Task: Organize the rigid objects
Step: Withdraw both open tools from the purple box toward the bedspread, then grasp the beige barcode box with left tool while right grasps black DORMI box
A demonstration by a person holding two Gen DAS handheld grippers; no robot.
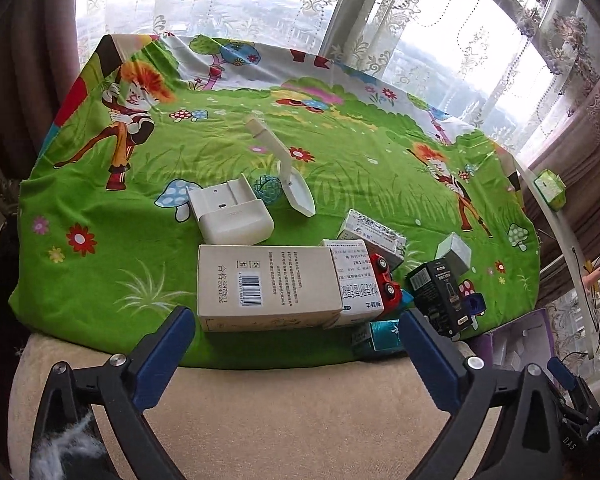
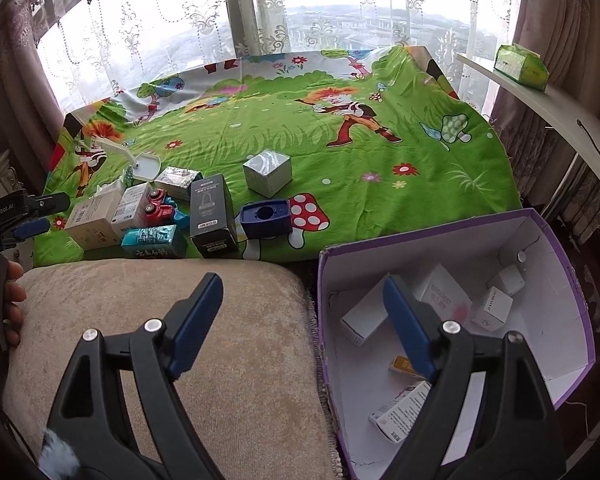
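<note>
A cluster of rigid items lies on the green cartoon cloth: a big beige carton, a white medicine box, a red toy car, a black box, a teal box and a silver cube. My left gripper stands open just short of the beige carton, nothing between its fingers. My right gripper is open too, empty, over the cushion edge beside the purple-rimmed box, which holds several small cartons. The black box and silver cube also show in the right wrist view.
A white charger-like case and a white folding stand sit farther back on the cloth. A blue holder lies by the black box. A beige cushion fills the foreground. A green tissue pack rests on the right-hand shelf.
</note>
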